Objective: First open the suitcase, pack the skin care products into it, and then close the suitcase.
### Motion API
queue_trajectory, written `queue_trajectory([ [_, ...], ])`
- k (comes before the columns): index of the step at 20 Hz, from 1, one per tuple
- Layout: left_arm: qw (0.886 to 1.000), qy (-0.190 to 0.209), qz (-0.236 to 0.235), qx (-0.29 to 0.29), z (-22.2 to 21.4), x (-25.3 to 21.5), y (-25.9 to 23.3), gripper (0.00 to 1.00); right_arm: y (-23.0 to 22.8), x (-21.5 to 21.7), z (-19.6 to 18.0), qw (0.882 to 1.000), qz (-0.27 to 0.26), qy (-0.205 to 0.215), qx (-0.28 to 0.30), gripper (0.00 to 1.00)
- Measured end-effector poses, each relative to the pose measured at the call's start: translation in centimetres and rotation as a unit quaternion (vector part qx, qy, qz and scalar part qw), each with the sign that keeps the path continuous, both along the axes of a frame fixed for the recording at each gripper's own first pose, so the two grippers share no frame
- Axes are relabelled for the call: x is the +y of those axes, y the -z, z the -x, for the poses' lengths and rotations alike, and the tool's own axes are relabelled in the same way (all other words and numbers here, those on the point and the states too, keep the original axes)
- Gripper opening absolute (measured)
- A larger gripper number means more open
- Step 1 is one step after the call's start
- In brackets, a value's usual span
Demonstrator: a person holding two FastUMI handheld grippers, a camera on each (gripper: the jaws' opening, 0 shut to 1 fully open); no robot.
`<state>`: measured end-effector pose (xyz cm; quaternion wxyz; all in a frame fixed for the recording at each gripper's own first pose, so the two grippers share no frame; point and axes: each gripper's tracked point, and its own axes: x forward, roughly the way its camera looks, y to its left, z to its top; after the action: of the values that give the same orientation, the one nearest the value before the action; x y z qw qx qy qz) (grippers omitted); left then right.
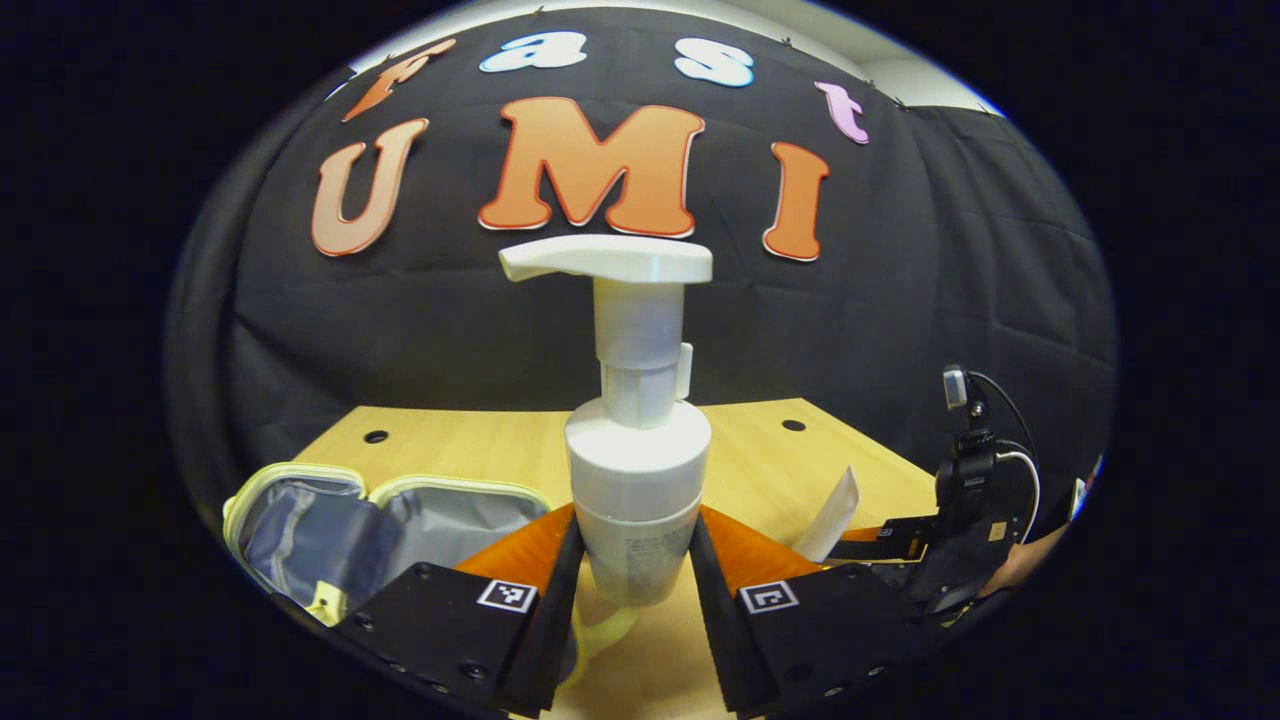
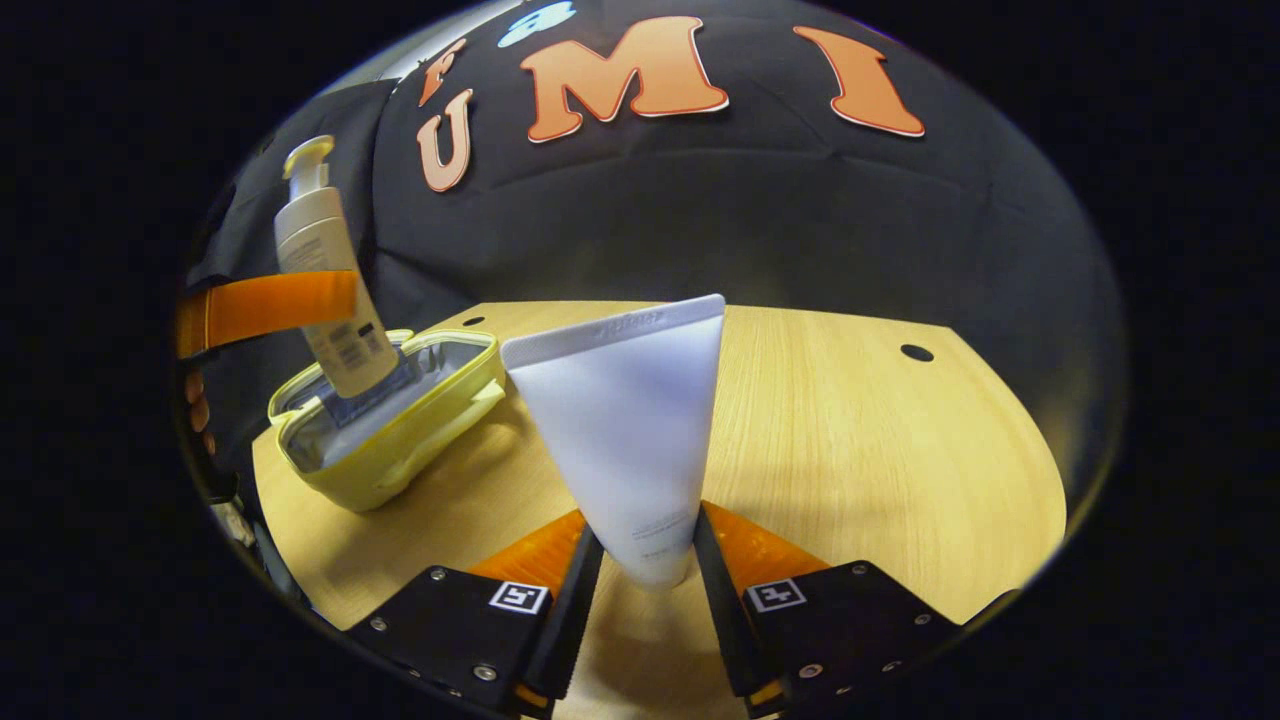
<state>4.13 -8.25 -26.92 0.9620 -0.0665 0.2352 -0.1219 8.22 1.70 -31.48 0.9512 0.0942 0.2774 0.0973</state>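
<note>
1. The suitcase (image 1: 330,530) lies open on the counter (image 1: 480,440) at 9 o'clock of the left gripper (image 1: 632,590).
2. Its fingers pinch the pump bottle (image 1: 637,470) upright, seemingly over the open case; that hand is nearer.
3. The right gripper (image 2: 648,580) pinches the tube (image 2: 630,420), long axis upright, with the case at 10 o'clock.

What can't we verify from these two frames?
- Pump bottle base: left gripper view, hidden between the left gripper fingers.
- Tube cap end: right gripper view, hidden between the right gripper fingers.
- Suitcase interior: right gripper view, partly blocked by the bottle; left gripper view, cut off at the image edge.
- Bottle and tube label print: too small.
</note>
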Motion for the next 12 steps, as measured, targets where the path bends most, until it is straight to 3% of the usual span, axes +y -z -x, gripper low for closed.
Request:
queue_trajectory([
  [4,0.999,-0.026,-0.013,0.015,1.0,3.4,-1.1,0.60,-4.2,1.2,1.0,1.000,0.005,-0.017,-0.016,0.57],
  [5,0.999,-0.029,-0.015,0.019,1.3,4.0,-1.4,0.59,-5.4,1.7,1.2,1.000,0.006,-0.023,-0.019,0.51],
  [6,0.999,-0.031,-0.017,0.021,1.5,4.4,-1.7,0.59,-6.5,2.0,1.3,0.999,0.007,-0.025,-0.021,0.56],
  [12,0.999,-0.022,-0.027,0.016,1.2,8.9,-4.1,0.59,-12.1,4.1,1.4,0.999,0.020,-0.029,-0.029,0.56],
])
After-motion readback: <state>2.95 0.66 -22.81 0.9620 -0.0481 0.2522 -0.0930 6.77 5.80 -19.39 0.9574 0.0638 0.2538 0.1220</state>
